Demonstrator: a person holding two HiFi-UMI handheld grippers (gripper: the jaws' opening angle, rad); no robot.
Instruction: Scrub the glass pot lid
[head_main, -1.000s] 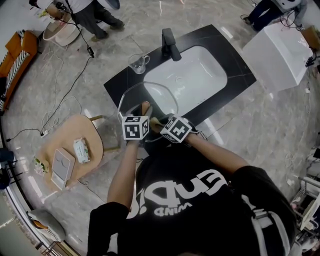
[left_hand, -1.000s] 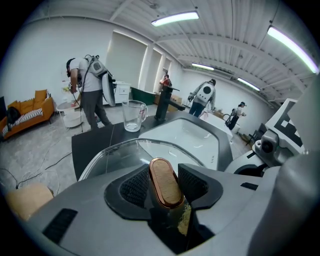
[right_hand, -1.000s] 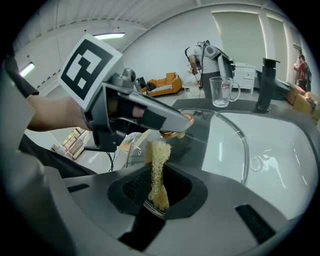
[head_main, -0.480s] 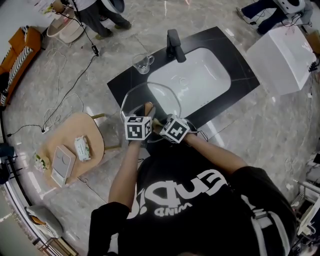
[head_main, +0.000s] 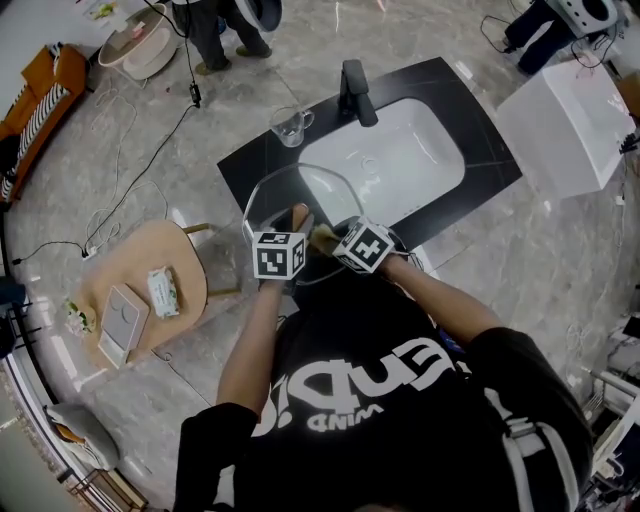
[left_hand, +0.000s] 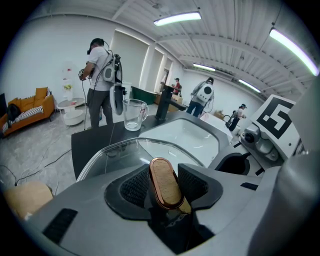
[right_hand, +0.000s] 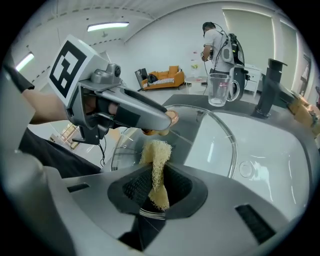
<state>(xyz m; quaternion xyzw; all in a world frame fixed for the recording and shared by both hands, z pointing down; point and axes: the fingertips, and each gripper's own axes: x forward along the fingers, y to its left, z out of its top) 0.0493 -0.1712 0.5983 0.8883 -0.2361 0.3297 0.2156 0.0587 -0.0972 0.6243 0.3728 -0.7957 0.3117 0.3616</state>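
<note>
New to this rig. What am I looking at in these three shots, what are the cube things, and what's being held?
There is no robot here. A person holds a two-jaw gripper in each hand, and the marker cubes are part of those grippers. The head view looks down from a camera on the person's head. The other two views come from a camera riding on each gripper, looking along its jaws. The left gripper is shut on the lid handle, holding the glass lid over the front edge of the black counter. The right gripper is shut on a pale scrub pad, close to the lid. The counter has a white sink, a faucet and a glass mug.
</note>
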